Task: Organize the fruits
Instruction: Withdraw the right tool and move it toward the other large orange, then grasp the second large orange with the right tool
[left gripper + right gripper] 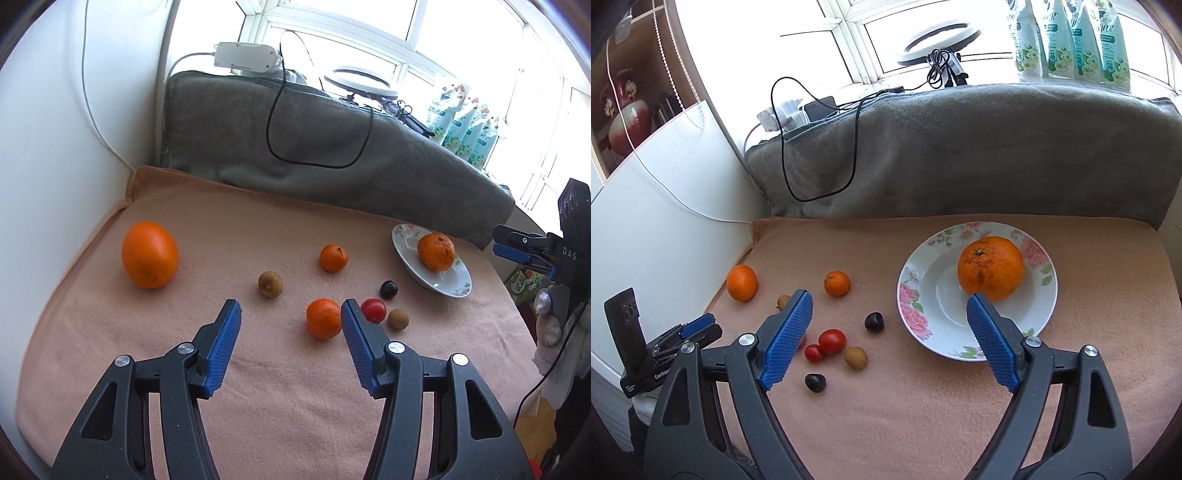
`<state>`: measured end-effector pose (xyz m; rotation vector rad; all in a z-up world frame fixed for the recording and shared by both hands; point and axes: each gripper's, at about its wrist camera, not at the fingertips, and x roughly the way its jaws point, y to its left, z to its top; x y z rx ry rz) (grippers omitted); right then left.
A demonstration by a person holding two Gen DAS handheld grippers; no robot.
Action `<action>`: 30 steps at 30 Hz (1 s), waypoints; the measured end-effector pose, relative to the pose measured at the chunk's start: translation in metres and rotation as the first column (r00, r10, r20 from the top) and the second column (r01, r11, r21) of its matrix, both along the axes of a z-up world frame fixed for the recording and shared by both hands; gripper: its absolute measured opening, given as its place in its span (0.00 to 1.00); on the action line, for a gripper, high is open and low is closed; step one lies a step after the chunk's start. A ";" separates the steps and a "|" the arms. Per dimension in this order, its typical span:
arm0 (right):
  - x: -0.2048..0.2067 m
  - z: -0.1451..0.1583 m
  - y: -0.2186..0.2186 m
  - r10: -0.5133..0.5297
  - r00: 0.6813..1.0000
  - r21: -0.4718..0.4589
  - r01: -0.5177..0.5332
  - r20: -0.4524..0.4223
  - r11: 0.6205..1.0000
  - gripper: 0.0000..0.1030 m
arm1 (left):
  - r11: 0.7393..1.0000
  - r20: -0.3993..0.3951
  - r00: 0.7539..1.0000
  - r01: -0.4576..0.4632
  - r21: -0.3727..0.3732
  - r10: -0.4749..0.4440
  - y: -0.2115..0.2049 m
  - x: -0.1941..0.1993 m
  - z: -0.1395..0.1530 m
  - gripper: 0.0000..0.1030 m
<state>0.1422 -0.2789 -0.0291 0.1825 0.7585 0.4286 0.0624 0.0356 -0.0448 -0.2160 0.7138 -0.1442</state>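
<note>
left gripper (290, 314) is spread wide and empty, hovering low over the pink blanket (258, 406). the nearest loose fruit, a mandarin (324, 318), sits just ahead and toward its right finger, nearly touching the inner pad; it's off-centre in the gap, so my read is the left tool needs a small shift right before closing. the fruit is round, no long axis to align to. right gripper (890, 323) is also spread and empty, with its right fingertip over the floral plate (1043, 306), which already holds one large orange (990, 268). the plate lies well to the right of the mandarin, so the left hand is nearer the pick, the right hand nearer the plate. the other loose fruit stays scattered between them.
</note>
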 end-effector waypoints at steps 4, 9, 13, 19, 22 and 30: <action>0.000 0.000 0.020 0.050 0.999 -0.003 -0.050 -0.004 0.999 0.85 | 0.999 -0.004 0.999 -0.042 -0.001 0.042 0.015 -0.005 -0.005 0.54; 0.006 -0.002 0.050 0.115 0.993 -0.010 -0.115 -0.018 0.993 0.85 | 0.997 -0.005 0.997 -0.081 0.005 0.081 0.031 -0.007 -0.008 0.54; 0.011 -0.003 0.079 0.169 0.985 -0.019 -0.170 -0.027 0.985 0.85 | 0.994 -0.008 0.994 -0.110 -0.008 0.110 0.047 -0.007 -0.011 0.54; 0.025 -0.007 0.125 0.243 0.968 -0.013 -0.244 -0.059 0.970 0.85 | 0.988 -0.020 0.988 -0.154 -0.020 0.154 0.073 -0.003 -0.017 0.54; 0.033 -0.009 0.150 0.279 0.957 -0.004 -0.281 -0.077 0.960 0.85 | 0.985 -0.033 0.986 -0.167 -0.033 0.166 0.085 0.003 -0.023 0.62; 0.060 -0.025 0.211 0.352 0.921 0.054 -0.348 -0.166 0.936 0.85 | 0.982 -0.061 0.983 -0.176 -0.065 0.172 0.103 0.025 -0.037 0.62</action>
